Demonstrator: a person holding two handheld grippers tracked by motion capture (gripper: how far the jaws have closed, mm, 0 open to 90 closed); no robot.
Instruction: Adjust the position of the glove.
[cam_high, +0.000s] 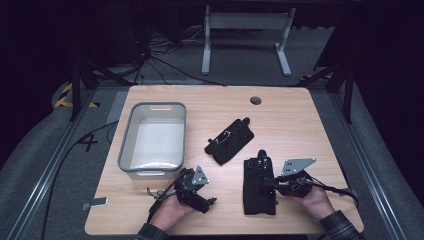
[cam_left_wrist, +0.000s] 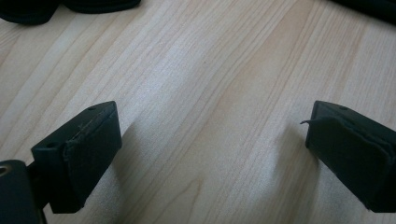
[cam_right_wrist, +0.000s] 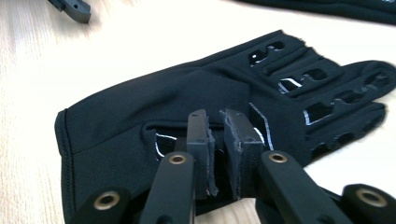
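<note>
A black glove (cam_high: 259, 192) lies flat near the table's front edge, fingers pointing away from me. My right gripper (cam_high: 268, 181) reaches in from the right and hovers over its back. In the right gripper view the glove (cam_right_wrist: 140, 107) spreads under the right gripper (cam_right_wrist: 218, 126), whose pads stand a narrow gap apart with nothing between them. A second black glove (cam_high: 230, 141) lies at an angle in the middle of the table. My left gripper (cam_high: 200, 192) rests at the front left, and in its own view the left gripper (cam_left_wrist: 210, 149) is wide open over bare wood.
A grey plastic bin (cam_high: 125, 135) stands at the left of the wooden table (cam_high: 300, 125), just beyond my left hand. A round cable hole (cam_high: 255, 100) sits near the far edge. Dark floor, cables and a white desk frame lie beyond.
</note>
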